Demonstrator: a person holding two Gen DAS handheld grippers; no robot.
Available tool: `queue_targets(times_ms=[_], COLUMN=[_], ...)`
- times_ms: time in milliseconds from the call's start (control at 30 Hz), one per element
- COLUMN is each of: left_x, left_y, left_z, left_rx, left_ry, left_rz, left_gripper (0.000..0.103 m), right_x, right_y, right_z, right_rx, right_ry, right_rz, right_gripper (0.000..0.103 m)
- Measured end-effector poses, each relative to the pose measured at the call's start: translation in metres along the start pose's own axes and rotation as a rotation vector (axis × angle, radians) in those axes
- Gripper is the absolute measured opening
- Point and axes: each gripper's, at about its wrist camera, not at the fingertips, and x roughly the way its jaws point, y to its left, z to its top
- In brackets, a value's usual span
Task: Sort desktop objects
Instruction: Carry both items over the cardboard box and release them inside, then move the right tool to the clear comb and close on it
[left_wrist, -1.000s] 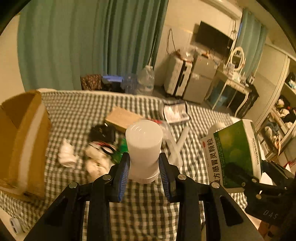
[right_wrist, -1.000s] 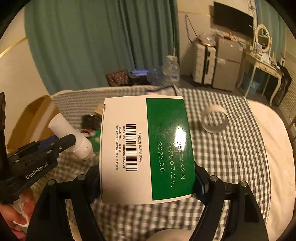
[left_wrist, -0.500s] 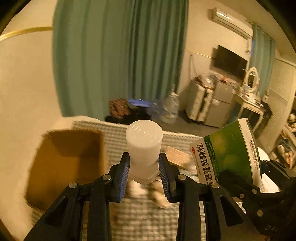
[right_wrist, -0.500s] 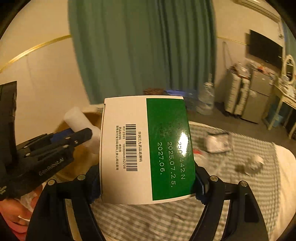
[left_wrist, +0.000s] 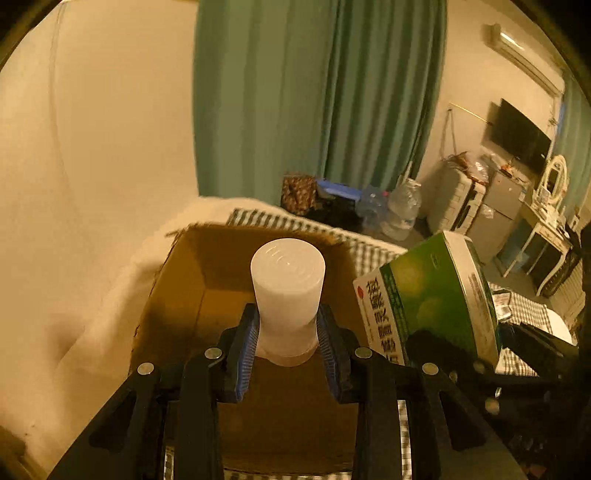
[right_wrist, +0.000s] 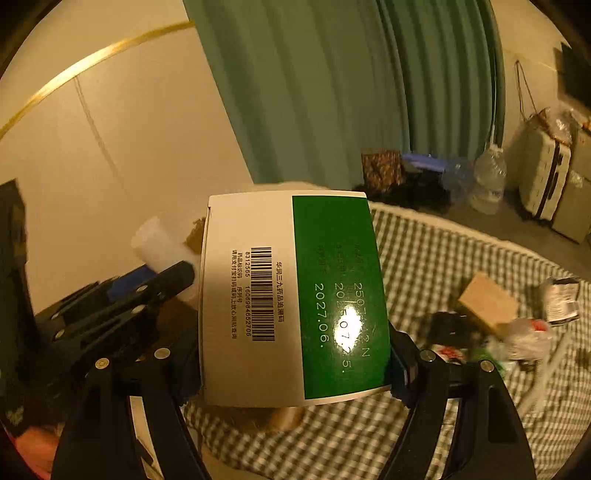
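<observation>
My left gripper (left_wrist: 288, 347) is shut on a white plastic bottle (left_wrist: 287, 291) and holds it upright over the open cardboard box (left_wrist: 184, 280). My right gripper (right_wrist: 295, 365) is shut on a green and white medicine box (right_wrist: 291, 295) with a barcode. In the left wrist view the medicine box (left_wrist: 432, 299) hangs at the cardboard box's right edge. In the right wrist view the left gripper (right_wrist: 173, 275) with the white bottle (right_wrist: 159, 243) is just left of the medicine box.
A checked cloth (right_wrist: 443, 266) covers the surface. Loose items lie on it at the right: a small brown carton (right_wrist: 487, 299), a dark object (right_wrist: 454, 328), plastic wrappers (right_wrist: 524, 339). A wall (left_wrist: 92, 147) and green curtain (left_wrist: 314, 92) stand behind the box.
Both grippers have swung left with their loads. The white bottle now hangs over the cardboard box's opening, and the medicine box has come alongside at its right edge.
</observation>
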Motion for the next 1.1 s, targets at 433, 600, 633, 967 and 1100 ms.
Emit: queue_targets(times_ms=[433, 600, 633, 967, 1100], left_x=[0.029, 0.006, 0.000, -0.050, -0.050], left_y=[0.044, 0.035, 0.030, -0.057, -0.108], left_z=[-0.029, -0.034, -0.035, -0.036, -0.047], left_rx=[-0.055, -0.013, -0.006, 0.127, 0.162], left_ry=[0.081, 0.040, 0.034, -0.057, -0.031], left_rz=[0.052, 0.089, 0.085, -0.018, -0.067], left_gripper=[0.095, 0.096, 0.096, 0.103, 0.103], right_x=[0.054, 0.027, 0.020, -0.118, -0.174], right_y=[0.027, 0.022, 0.016, -0.093, -0.142], right_z=[0.023, 0.027, 0.025, -0.038, -0.069], right_rx=[0.103, 0.145, 0.153, 0.162, 0.186], right_ry=[-0.019, -0.065, -0.079, -0.135, -0.182], right_rz=[0.038, 0.032, 0.026, -0.272, -0.420], right_gripper=[0.092, 0.092, 0.092, 0.092, 0.092])
